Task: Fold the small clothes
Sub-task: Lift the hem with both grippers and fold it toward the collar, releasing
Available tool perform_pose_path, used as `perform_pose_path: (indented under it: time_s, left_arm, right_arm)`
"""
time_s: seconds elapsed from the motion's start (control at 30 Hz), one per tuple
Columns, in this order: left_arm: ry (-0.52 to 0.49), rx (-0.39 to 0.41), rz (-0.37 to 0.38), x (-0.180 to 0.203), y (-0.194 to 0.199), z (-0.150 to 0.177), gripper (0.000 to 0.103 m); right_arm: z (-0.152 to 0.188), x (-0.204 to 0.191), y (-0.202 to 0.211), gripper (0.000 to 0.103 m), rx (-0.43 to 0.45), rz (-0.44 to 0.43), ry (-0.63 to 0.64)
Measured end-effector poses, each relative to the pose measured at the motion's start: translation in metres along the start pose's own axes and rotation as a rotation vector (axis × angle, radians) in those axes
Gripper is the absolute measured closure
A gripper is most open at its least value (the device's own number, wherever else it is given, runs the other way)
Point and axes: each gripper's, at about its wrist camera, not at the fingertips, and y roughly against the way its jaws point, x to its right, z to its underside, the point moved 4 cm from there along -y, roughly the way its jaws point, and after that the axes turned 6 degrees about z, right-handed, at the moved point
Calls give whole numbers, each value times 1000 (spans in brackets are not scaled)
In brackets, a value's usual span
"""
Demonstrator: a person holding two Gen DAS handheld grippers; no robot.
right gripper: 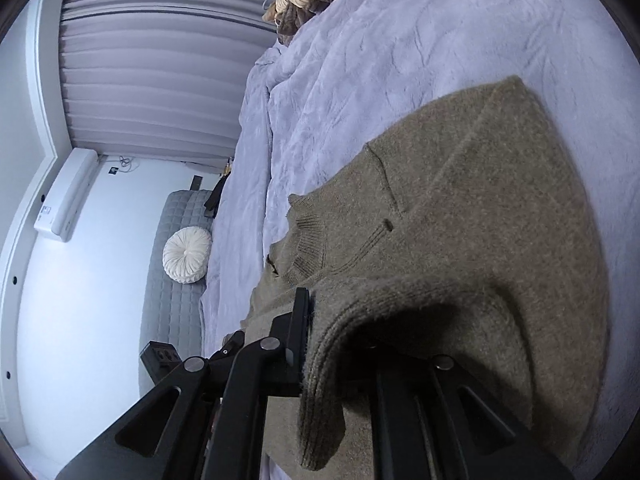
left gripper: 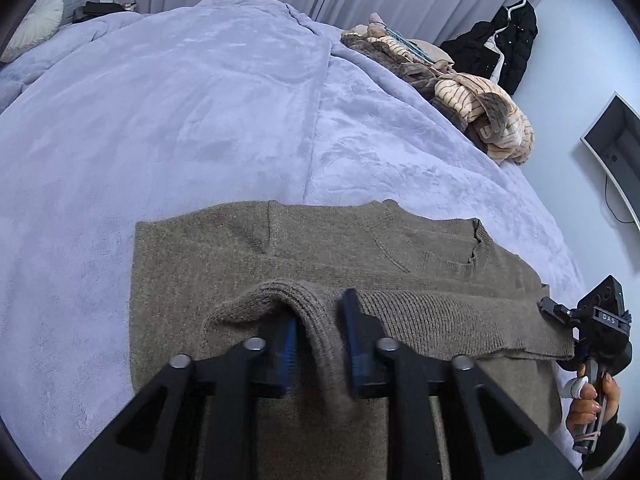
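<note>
A brown knitted sweater lies on the lavender blanket, partly folded, its ribbed hem doubled back over the body. My left gripper is shut on the ribbed hem at its left end; a fold of knit runs between the blue pads. My right gripper shows at the right edge, held in a hand, at the hem's other end. In the right wrist view the sweater drapes over my right gripper. One finger shows; the other is hidden under the knit.
A pile of striped beige and brown clothes lies at the bed's far right edge. A black jacket hangs on the wall, a monitor beside it. A round white cushion rests on a grey headboard; curtains hang behind.
</note>
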Motion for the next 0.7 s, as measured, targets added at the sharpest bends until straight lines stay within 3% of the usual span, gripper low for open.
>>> perform_pose_path:
  time_s: [0.03,0.07,0.1,0.17,0.3,0.37,0.5,0.63,0.7]
  left_arm:
    - [-7,24,10,2,7,1,31]
    - [-20,55,5,4,14,0,24]
    - [-46,94,-14,7,24,0,21]
    - [-84,94,-5,11,33,1,21]
    - [-21,-2,158,9,29,9,21]
    - [-8,-32,190,13,19,8,21]
    - [1,-14,148,24,-7,-2,21]
    - [-10,52,-8,22,-18,-23,21]
    - [-3,89,-78,15,-13,-35,21]
  right_arm:
    - [2,-2,1,72,-16,-29,-4]
    - [5,-5,3,66,-25,-56,7]
    - [10,-9,6,63,-29,-66,23]
    - [22,-16,11,63,-40,-84,57]
    - [33,-26,22,63,-32,-140,78]
    - [27,-33,25,63,-10,-168,85]
    - [-1,-42,20,63,78,-171,53]
    - [-26,-45,10,51,136,-12,84]
    - [-30,-46,14,51,157,69,116]
